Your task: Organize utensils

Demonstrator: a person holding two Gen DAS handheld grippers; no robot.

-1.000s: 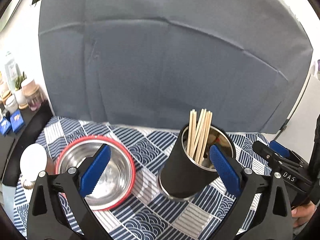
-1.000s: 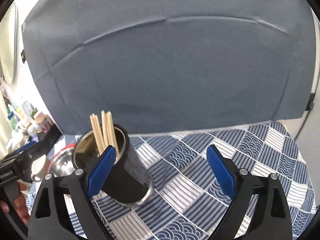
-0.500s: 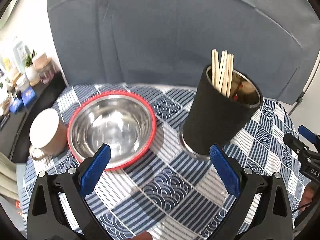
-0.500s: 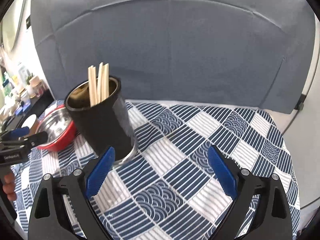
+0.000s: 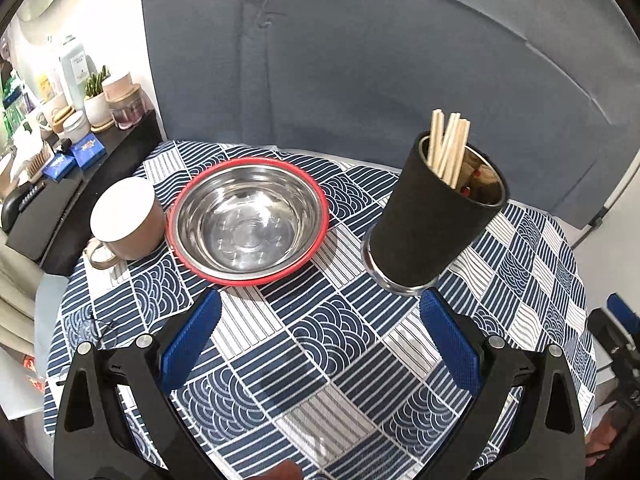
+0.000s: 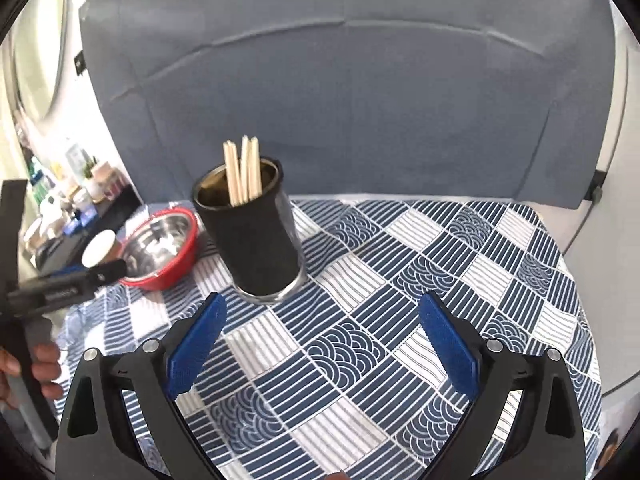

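Note:
A black cylindrical holder (image 5: 424,232) with a steel lining stands upright on the patterned cloth, with several wooden chopsticks (image 5: 448,148) sticking out of it. My left gripper (image 5: 320,300) is open just in front of it, with nothing between its blue pads. In the right wrist view the holder (image 6: 256,244) and its chopsticks (image 6: 242,172) stand ahead and to the left. My right gripper (image 6: 322,300) is near the holder's base. Its jaws are opening and hold nothing.
A red-rimmed steel bowl (image 5: 248,220) sits left of the holder, beside a brown mug (image 5: 128,220). The blue and white tablecloth (image 5: 320,340) covers a round table. A grey backdrop (image 5: 360,60) stands behind. A dark shelf with jars and boxes (image 5: 80,120) lies at the left.
Both grippers have drawn back from the holder, which now stands beyond their fingertips. The left view has tipped down, so the bowl and the mug show in full.

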